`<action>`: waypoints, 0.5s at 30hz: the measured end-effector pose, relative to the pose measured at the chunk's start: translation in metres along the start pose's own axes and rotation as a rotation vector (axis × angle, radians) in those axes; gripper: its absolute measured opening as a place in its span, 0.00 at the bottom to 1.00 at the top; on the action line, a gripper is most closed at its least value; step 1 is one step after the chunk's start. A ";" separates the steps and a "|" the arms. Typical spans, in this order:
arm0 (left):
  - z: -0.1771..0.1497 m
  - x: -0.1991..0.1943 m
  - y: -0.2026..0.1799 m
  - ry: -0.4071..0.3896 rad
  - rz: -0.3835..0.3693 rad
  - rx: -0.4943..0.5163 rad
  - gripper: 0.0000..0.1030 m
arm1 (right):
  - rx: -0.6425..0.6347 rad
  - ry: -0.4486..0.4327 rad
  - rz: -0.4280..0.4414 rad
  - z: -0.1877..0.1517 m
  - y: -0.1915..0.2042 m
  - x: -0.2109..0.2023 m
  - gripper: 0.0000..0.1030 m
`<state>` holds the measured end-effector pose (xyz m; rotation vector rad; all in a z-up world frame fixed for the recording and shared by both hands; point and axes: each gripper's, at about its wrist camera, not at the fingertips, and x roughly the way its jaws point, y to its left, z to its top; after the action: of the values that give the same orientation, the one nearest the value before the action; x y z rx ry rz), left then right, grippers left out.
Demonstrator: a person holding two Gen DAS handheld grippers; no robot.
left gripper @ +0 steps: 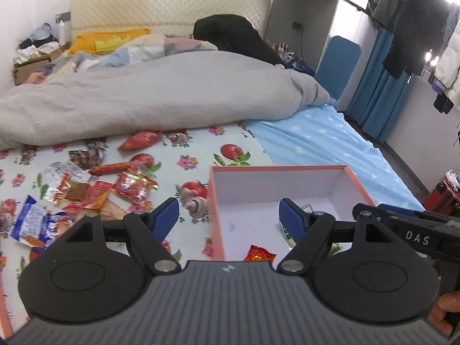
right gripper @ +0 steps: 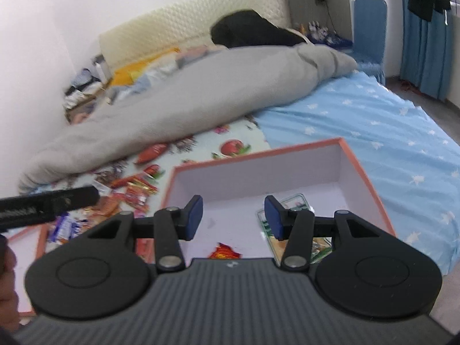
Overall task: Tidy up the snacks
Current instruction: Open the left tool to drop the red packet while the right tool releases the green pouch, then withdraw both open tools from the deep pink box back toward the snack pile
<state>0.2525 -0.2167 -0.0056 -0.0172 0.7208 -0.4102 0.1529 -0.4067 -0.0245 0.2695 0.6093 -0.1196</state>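
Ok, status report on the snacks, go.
Left tongs open, empty; right tongs likewise. Two packets in orange box, red one included. Snack pile waiting. Nothing blocking.

The orange-rimmed box sits on the flowered sheet, white inside. In it lie a small red packet near its near edge and a green-printed packet, partly hidden. The left gripper hangs above the box's left wall, jaws apart, nothing between them. Left of the box lies a heap of snack packets. Beyond the box lies a grey duvet. The right gripper pokes in over the box's right rim.
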 end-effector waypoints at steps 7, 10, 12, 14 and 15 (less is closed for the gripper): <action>-0.011 -0.056 0.021 -0.061 0.013 -0.007 0.78 | -0.023 -0.057 0.030 -0.009 0.033 -0.034 0.49; -0.018 -0.080 0.030 -0.084 0.019 -0.011 0.78 | -0.035 -0.070 0.048 -0.015 0.046 -0.046 0.49; -0.024 -0.092 0.033 -0.097 0.021 -0.012 0.78 | -0.044 -0.081 0.061 -0.020 0.055 -0.054 0.49; -0.031 -0.105 0.038 -0.112 0.028 -0.006 0.78 | -0.053 -0.093 0.067 -0.027 0.063 -0.063 0.49; -0.035 -0.113 0.041 -0.118 0.034 -0.004 0.78 | -0.055 -0.095 0.073 -0.030 0.067 -0.066 0.49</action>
<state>0.1684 -0.1331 0.0332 -0.0326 0.6048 -0.3725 0.0954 -0.3316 0.0050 0.2309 0.5068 -0.0450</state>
